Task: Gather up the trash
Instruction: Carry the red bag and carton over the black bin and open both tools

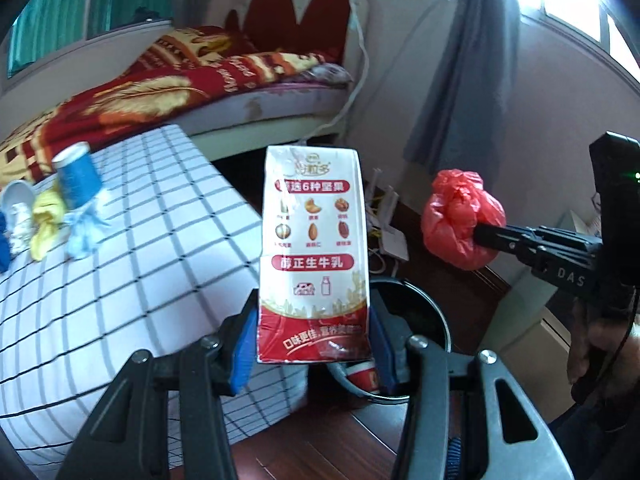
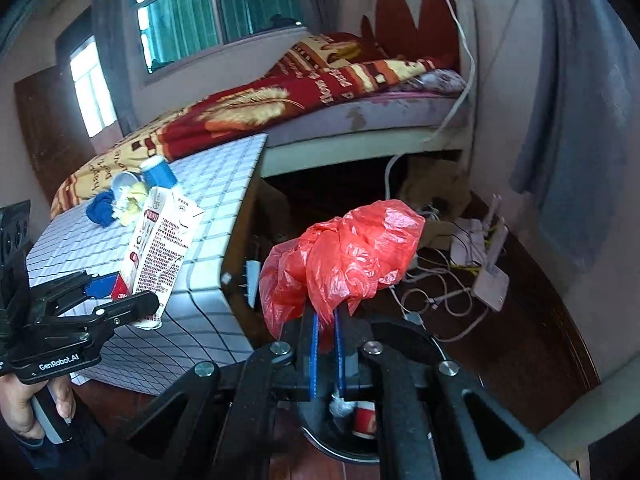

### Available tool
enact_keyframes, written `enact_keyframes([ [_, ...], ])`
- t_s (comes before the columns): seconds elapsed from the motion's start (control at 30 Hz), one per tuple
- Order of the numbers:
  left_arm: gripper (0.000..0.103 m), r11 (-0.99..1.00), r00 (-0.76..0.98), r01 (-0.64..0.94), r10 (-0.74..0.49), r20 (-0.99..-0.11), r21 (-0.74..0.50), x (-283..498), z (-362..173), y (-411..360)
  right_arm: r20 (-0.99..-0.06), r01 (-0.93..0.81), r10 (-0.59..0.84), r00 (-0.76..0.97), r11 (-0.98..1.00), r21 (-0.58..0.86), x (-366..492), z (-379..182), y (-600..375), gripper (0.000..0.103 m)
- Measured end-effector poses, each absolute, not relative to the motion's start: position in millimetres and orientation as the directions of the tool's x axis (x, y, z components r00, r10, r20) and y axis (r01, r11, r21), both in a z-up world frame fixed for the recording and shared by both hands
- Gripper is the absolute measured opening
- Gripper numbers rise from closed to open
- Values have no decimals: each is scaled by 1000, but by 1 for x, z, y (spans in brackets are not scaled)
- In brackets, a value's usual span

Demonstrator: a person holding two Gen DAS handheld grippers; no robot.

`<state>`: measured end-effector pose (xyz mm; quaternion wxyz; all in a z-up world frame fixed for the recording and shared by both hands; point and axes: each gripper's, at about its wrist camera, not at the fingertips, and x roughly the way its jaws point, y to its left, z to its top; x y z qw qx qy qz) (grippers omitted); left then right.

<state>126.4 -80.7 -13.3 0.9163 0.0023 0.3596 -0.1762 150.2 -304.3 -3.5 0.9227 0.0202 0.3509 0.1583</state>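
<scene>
Milk carton (image 1: 314,256) & red bag (image 2: 344,256) above bin (image 1: 424,312)

Red-and-white milk carton (image 1: 314,256) upright between the left jaws, crumpled red plastic bag (image 2: 344,260) pinched in the right jaws, black bin (image 1: 416,320) below holding a red cup (image 2: 365,420), blue paper cup (image 1: 76,180) and wrappers (image 1: 48,220) lying on the checked worktop (image 1: 140,260)

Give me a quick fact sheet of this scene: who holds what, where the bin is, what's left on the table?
left gripper: shut on milk carton
right gripper: shut on red plastic bag
bin: black, on the floor below both grippers, red cup inside
table: blue cup, crumpled scraps remain
</scene>
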Motion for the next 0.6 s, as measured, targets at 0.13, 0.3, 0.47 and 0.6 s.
enact_keyframes([
  [0.13,51,924,650,358,-348,-675,-132,126,-22,-101,-664,-243,279,694,959,148,144,-18,-325,7],
  [0.3,51,905,606,402,-379,-699,-142,127,-36,-128,-684,-204,252,685,967,153,136,-33,-350,7],
  [0.47,51,891,566,431,-391,-726,-143,126,-52,-149,-701,-175,241,671,971,166,132,-48,-369,7],
  [0.6,51,885,526,440,-394,-754,-155,131,-68,-158,-719,-176,240,652,971,165,134,-62,-374,7],
])
